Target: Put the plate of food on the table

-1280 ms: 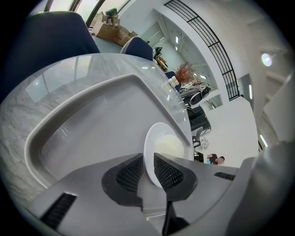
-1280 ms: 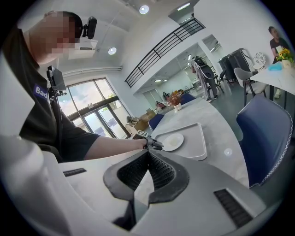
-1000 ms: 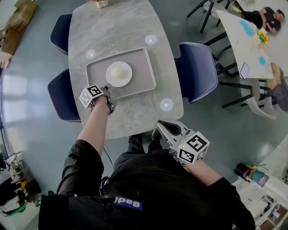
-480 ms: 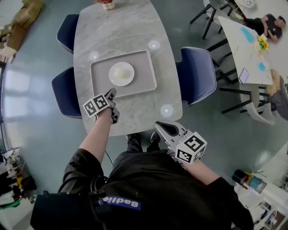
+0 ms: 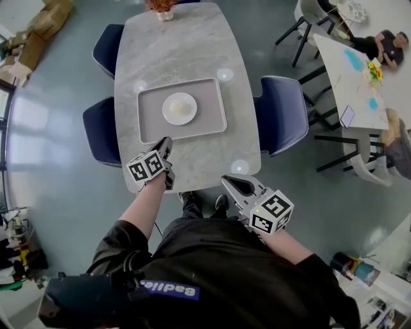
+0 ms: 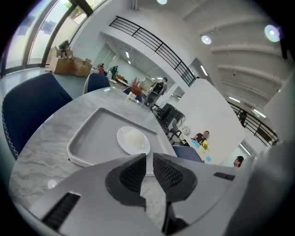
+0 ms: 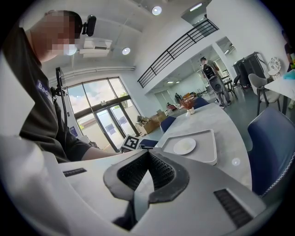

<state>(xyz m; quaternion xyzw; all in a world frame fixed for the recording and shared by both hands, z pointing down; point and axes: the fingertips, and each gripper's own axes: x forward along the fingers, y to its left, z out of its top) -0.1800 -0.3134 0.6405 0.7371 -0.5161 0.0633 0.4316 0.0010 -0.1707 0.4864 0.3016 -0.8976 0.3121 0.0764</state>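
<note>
A white plate [image 5: 179, 108] with a pale mound of food sits in a grey tray [image 5: 151, 122] on the marble table [image 5: 192, 51]. My left gripper [image 5: 164, 148] hovers over the table's near edge, just short of the tray and apart from it. Its jaws stand a narrow gap apart with nothing between them; the left gripper view shows the left gripper [image 6: 150, 159], the plate [image 6: 133, 139] and the tray [image 6: 87, 138] beyond. My right gripper [image 5: 232, 184] is off the table's near right corner, shut and empty. In its own view, past the right gripper [image 7: 148, 154], lies the plate [image 7: 184, 146].
Blue chairs stand at the table's left [image 5: 99, 132], far left [image 5: 107, 42] and right [image 5: 280, 112]. A small plant [image 5: 162, 6] sits at the table's far end. A white table [image 5: 350, 58] with a seated person is at the right.
My left gripper has drawn back from the tray's near edge by the plate to the table's near edge. The right gripper has barely moved.
</note>
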